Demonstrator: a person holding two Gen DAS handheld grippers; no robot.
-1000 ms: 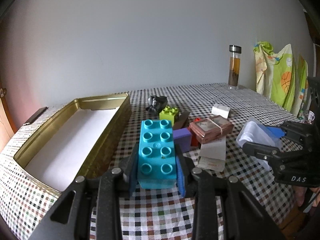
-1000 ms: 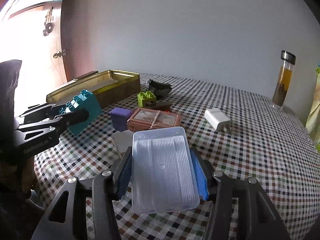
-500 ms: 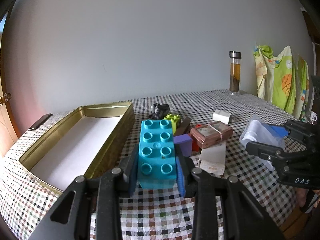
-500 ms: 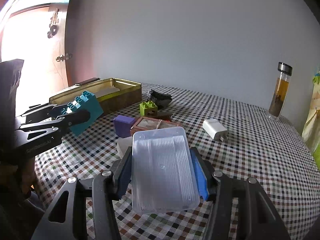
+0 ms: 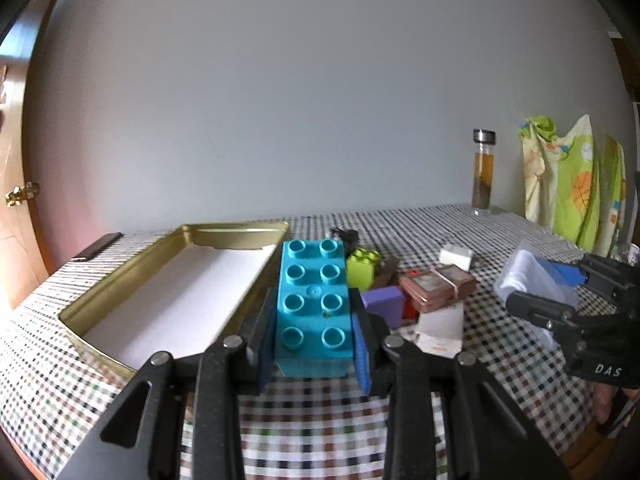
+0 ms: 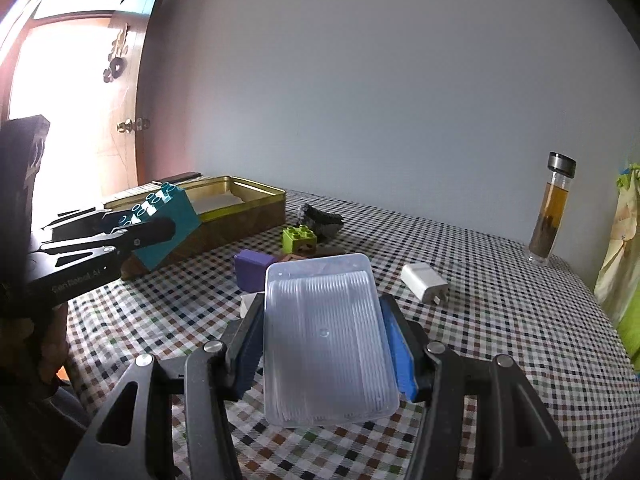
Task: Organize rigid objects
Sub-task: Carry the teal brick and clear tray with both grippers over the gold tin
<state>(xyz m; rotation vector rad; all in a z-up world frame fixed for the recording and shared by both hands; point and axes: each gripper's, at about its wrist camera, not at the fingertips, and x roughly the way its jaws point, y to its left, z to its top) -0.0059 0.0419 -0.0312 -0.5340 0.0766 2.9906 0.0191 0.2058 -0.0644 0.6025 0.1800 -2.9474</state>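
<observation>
Left claw (image 5: 314,340) clamps our brick (image 5: 312,300); right claw (image 6: 326,344) clamps the clear box (image 6: 326,336) — carried toward the tin (image 5: 160,280), either could strike its rim and slip.

Right gripper (image 6: 324,344) clamps clear plastic box (image 6: 326,340) — left gripper (image 6: 132,228) grips teal brick (image 6: 170,226).

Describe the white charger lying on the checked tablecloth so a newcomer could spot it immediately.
Start at the gold tin on the far left of the checked table, then move right past the cluster of blocks. The white charger lies alone on bare cloth, right of the purple block. It is the only plain white cube with metal prongs at one end.
</observation>
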